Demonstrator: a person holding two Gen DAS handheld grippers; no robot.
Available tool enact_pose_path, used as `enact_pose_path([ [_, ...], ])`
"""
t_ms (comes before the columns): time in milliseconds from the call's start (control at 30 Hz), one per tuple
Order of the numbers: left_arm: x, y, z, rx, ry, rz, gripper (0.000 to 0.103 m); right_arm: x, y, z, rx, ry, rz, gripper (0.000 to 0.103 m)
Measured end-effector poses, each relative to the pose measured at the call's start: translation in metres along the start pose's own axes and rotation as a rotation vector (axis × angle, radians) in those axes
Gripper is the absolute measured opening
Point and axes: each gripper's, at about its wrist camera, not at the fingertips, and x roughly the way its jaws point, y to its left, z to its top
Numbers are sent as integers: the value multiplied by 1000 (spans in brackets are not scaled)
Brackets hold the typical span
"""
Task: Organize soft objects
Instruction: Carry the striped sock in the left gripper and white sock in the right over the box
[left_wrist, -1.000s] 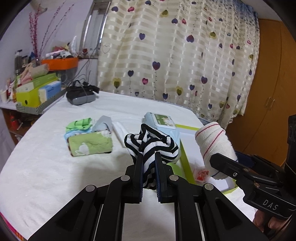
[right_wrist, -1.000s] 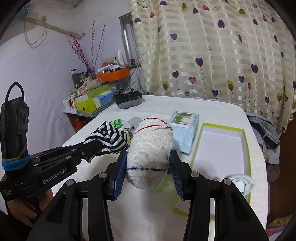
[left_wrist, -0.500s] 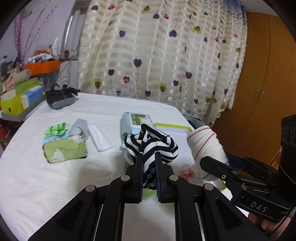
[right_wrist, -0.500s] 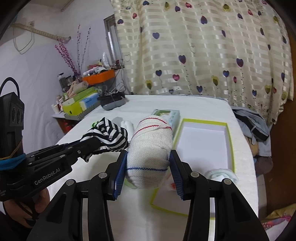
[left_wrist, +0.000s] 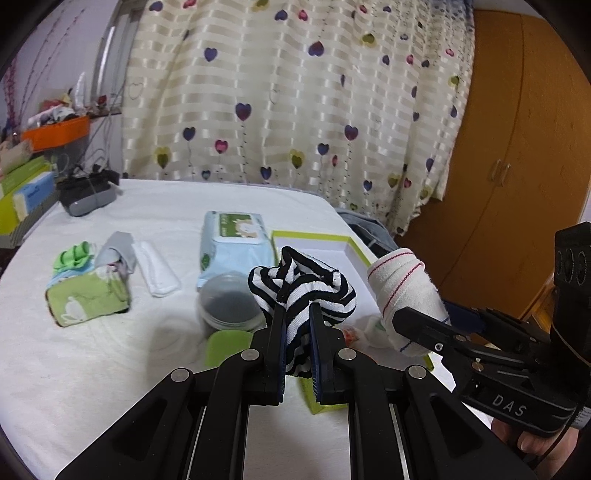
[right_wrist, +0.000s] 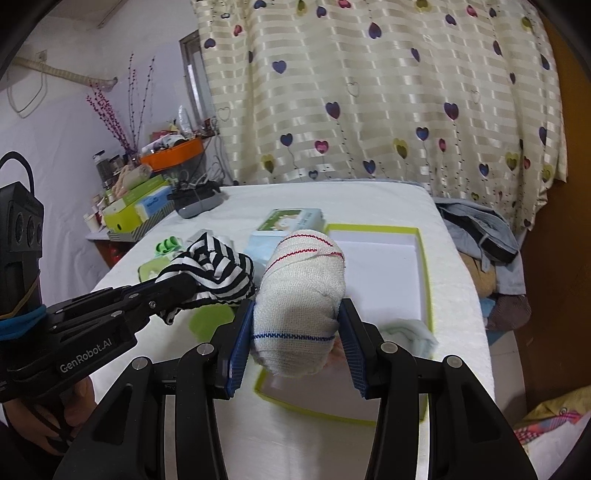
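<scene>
- The left gripper (left_wrist: 297, 325) pinches a black-and-white striped sock bundle (left_wrist: 303, 284) between nearly closed jaws, held in the air above the near end of the green-rimmed box (right_wrist: 424, 258).
- The right gripper (right_wrist: 295, 332) clamps a white rolled sock with red and blue stripes (right_wrist: 301, 291) across its width; the pads (right_wrist: 240, 332) press into both sides, and it hangs over the box's near corner.
- The two bundles ride close together, so in my judgement they could brush and tug one another loose if the hands converge further.
- The striped bundle is gripped only by a narrow fold; released carelessly, it may unroll or land across the box rim instead of inside.
- A clear round lidded tub (left_wrist: 231, 302) and a wet-wipes pack (left_wrist: 232, 247) sit just left of the box; a low pass with the left gripper could knock the tub.
- A pale cloth (right_wrist: 410, 332) already lies at the box's near right corner, so the white roll may settle on top of it and tip out.
- Compared with a second ago, both views have swung rightward: the wardrobe (left_wrist: 517, 166) fills more of the left view, the box sits more squarely under the right gripper, and the tub has emerged from behind the striped bundle. Both grips are unchanged.
</scene>
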Motion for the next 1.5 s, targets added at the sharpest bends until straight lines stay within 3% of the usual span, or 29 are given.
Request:
enact_pose_path([
  [333, 17, -17, -9, 27, 51, -50, 10, -1, -32, -12, 54, 29, -52, 46],
  [767, 42, -35, -26, 54, 138, -101, 10, 25, -59, -35, 81, 144, -88, 46],
  [1300, 79, -40, -40, 54, 263, -151, 10, 50, -69, -26, 60, 152, -81, 48],
  [1500, 94, -41, -39, 59, 284, -119, 10, 44, -69, -31, 45, 160, -80, 48],
])
